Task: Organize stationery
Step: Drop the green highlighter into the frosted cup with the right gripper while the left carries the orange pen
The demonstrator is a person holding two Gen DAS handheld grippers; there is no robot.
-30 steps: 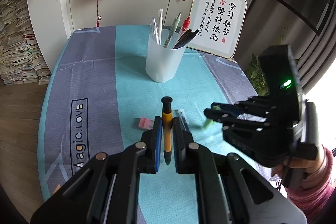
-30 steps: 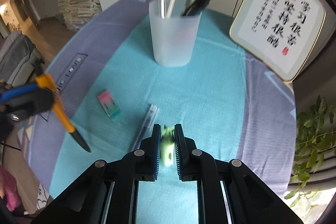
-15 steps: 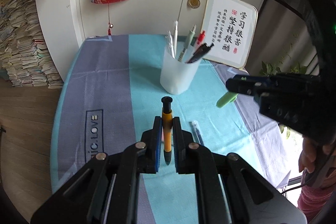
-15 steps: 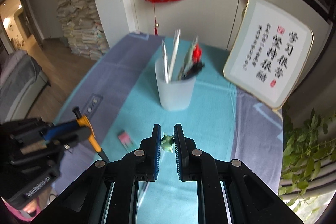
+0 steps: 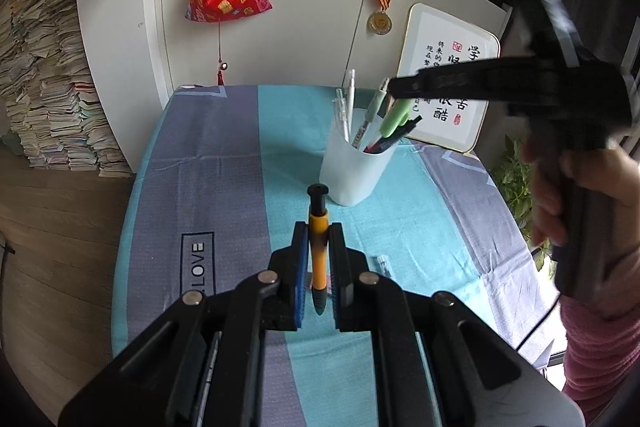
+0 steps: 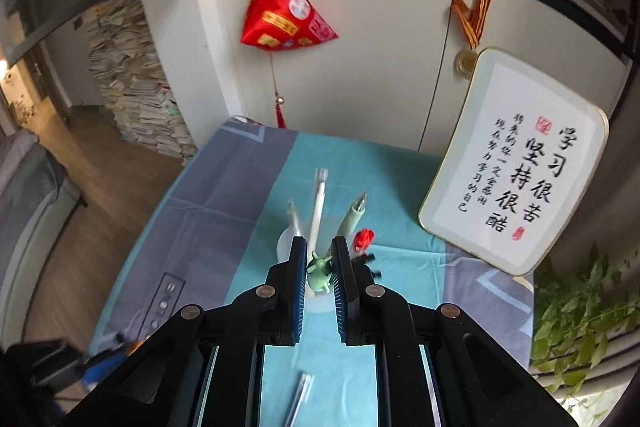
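The right gripper has its fingers nearly closed on a green pen, held above the white cup standing toward the bench's far edge. The left gripper is clamped on an orange pen over the bench's middle. If the green pen comes down off-centre, it may strike the cup's rim or the roughly 5 pens already inside and tip the light cup. A clear pen lies near the bench's near edge.
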